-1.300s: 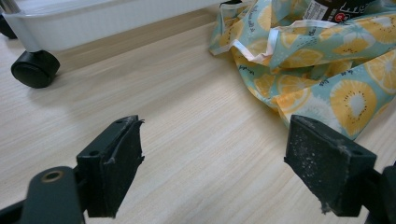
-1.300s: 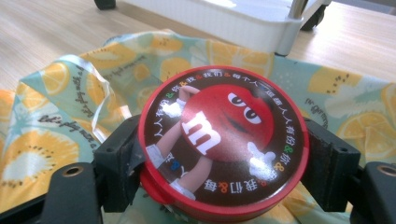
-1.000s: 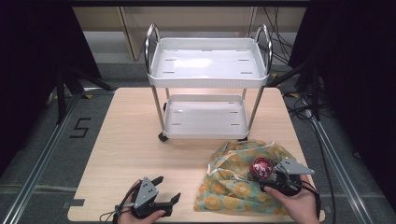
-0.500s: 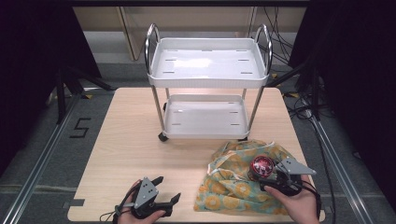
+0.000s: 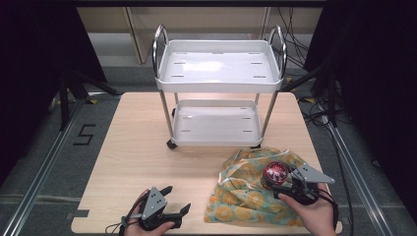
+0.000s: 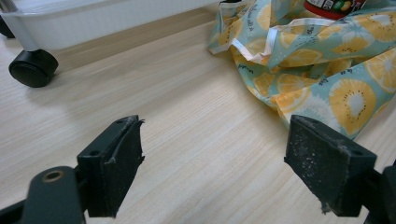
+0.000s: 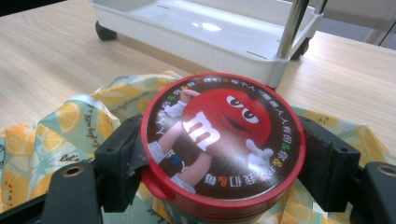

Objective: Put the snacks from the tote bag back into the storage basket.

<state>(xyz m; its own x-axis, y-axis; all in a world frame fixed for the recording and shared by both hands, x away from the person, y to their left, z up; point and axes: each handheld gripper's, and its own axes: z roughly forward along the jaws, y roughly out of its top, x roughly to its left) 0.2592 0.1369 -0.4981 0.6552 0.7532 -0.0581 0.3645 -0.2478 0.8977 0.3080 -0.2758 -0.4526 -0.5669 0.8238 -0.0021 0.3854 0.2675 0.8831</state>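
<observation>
Right claw (image 7: 219, 172) is clamped on the round red-lidded candy tub with a cartoon figure printed on its lid (image 7: 223, 144), one black jaw pressed to each side of the rim, and it holds the tub upright over the crumpled teal cloth bag printed with yellow citrus slices (image 5: 251, 196) at the near right of the pale wooden tabletop (image 5: 147, 142). From that claw, the white two-shelf metal trolley on black castors (image 5: 219, 69) lies straight ahead and slightly to the left, its lower shelf the nearest landing place beyond the bag's far edge; if the tub is bound for the trolley, the carry would run forward and up over the shelf lip. The tub's axis stands vertical, so it could be set down flat without turning. Left claw (image 6: 210, 163) hovers low over bare wood at the near left, jaws spread wide and empty, well apart from the tub and farther from it than the right. Count: one tub, one bag, one trolley, two claws.
</observation>
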